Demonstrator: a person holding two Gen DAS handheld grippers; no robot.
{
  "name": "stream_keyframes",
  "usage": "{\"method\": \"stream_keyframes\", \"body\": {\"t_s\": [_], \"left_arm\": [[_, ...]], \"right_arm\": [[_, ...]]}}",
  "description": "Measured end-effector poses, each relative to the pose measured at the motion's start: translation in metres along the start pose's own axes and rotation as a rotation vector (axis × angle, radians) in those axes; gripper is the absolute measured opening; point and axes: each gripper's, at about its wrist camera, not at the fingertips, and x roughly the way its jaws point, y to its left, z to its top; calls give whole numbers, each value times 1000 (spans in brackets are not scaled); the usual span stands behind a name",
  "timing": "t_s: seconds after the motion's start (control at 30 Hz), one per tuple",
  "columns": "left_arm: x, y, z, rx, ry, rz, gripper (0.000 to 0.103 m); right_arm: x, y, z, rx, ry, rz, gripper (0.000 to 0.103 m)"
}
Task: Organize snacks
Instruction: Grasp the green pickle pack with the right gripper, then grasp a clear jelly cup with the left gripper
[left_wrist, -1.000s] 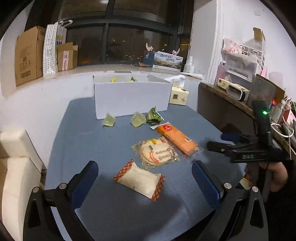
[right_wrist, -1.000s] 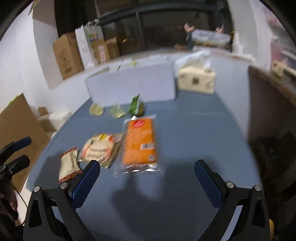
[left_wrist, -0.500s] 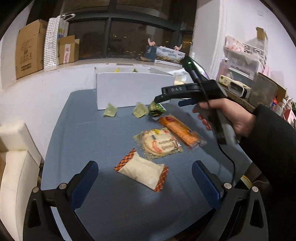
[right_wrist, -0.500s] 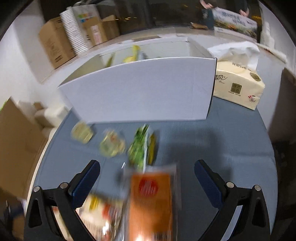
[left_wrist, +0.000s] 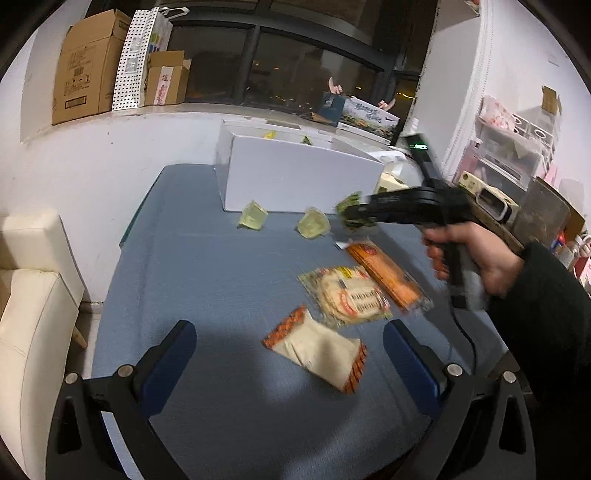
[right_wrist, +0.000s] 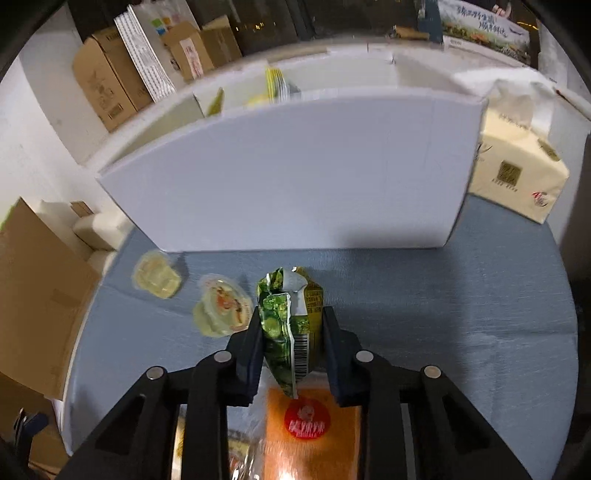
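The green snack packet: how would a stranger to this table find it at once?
Start at the white box at the table's far end. Before its front wall, the right gripper is shut on the green snack packet, crinkled foil with a barcode, unlike the two pale jelly cups beside it.

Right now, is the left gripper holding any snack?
No. The left gripper stands wide open above the table, and the white snack pack with orange ends lies untouched between its jaws.

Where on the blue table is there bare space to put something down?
Bare: the table left of the jelly cups, and right of the green packet below the tissue box. Crowded: the centre, around the orange pack.
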Motion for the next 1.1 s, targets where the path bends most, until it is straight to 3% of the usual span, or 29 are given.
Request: {"method": "stream_keyframes", "body": {"t_s": [0.23, 0.47, 0.6, 0.67, 0.7, 0.73, 0.77, 0.97, 1.1], "left_arm": [[45, 1, 57, 16, 38, 14, 103], [141, 4, 110, 106, 139, 103, 101], [189, 13, 120, 135, 224, 181, 82], [203, 16, 121, 141, 248, 191, 79], [207, 16, 120, 150, 256, 195, 68], [210, 15, 119, 162, 264, 194, 45], [214, 15, 117, 172, 280, 190, 38], [193, 12, 113, 186, 222, 144, 37], [151, 11, 115, 111, 119, 59, 37]], "right_arm": [[-89, -11, -40, 24, -165, 94, 30], [-161, -20, -96, 63, -285, 91, 30], [-172, -25, -110, 73, -292, 66, 30], [-171, -26, -116, 76, -287, 63, 30], [-171, -28, -119, 88, -288, 72, 30], [-171, -31, -121, 95, -286, 77, 30], [-170, -33, -122, 100, -284, 80, 30], [-164, -36, -125, 104, -271, 77, 30], [-159, -31, -123, 95, -261, 82, 30]]}}
